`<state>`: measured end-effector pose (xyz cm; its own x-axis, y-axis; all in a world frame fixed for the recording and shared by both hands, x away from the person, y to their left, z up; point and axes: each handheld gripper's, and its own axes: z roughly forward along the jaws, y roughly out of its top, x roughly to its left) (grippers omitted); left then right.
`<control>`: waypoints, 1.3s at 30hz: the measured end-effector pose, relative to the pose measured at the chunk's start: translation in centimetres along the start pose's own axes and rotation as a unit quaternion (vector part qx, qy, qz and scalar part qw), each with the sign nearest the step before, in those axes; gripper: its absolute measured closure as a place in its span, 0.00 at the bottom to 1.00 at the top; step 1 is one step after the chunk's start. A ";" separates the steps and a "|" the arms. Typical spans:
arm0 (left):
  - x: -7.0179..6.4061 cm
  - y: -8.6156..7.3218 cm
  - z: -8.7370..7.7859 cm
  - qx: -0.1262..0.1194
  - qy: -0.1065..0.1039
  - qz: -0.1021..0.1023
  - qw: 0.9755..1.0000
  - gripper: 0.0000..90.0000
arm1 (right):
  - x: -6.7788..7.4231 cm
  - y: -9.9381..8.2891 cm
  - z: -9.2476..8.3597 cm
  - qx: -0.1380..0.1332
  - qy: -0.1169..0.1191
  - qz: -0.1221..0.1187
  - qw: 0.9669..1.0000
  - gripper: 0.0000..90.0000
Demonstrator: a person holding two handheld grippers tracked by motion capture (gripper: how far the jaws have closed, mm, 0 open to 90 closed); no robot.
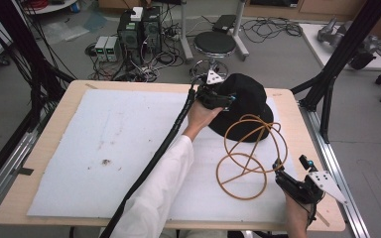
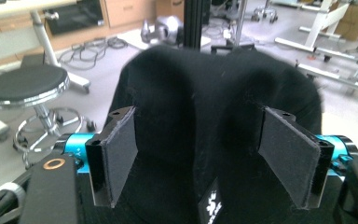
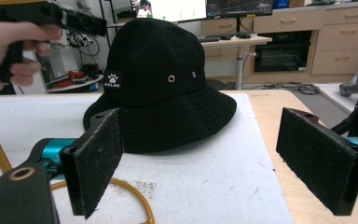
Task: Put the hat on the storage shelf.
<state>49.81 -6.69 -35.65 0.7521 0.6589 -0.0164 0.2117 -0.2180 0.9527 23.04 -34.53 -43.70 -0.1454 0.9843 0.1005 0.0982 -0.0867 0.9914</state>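
Jaws of the right gripper (image 1: 279, 167) are held wide apart with nothing between them, and the tan cord loop (image 1: 248, 157) is seen lying just beside its fingertips. Beyond that, the black bucket hat (image 1: 245, 106) is set on the white mat (image 1: 119, 148). At the hat's crown the left gripper (image 2: 209, 154) is parked, pads (image 2: 121, 149) spread, the crown between them but unpinched.
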 end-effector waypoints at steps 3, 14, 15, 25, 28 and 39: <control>0.8 -0.9 1.2 0.028 0.003 -0.013 1.000 0.30 | 0.0 0.0 0.0 0.002 0.002 0.000 1.000 0.16; 1.6 -2.5 2.4 0.041 -0.017 -0.028 0.999 0.34 | 0.2 0.0 0.0 0.003 0.006 -0.005 1.000 0.16; 1.3 -2.7 2.7 0.040 -0.027 -0.025 0.999 0.35 | 0.2 0.0 0.0 0.003 0.007 -0.006 1.000 0.16; -0.1 -3.4 3.6 0.044 -0.021 0.016 0.999 0.72 | 0.3 0.0 0.0 0.004 0.013 -0.005 1.000 0.16; -0.6 -3.6 3.8 0.034 -0.024 0.012 0.999 0.86 | 0.3 0.0 0.0 0.005 0.014 -0.005 1.000 0.16; -0.5 -4.0 4.0 0.034 -0.024 -0.010 0.999 0.98 | 0.4 -0.1 0.1 0.007 0.014 -0.014 1.000 0.16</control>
<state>51.04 -8.99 -40.69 0.7758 0.6289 -0.0505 0.2673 -0.2552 0.9292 23.07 -34.09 -43.73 -0.1755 0.9816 0.0755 0.1074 -0.0571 0.9926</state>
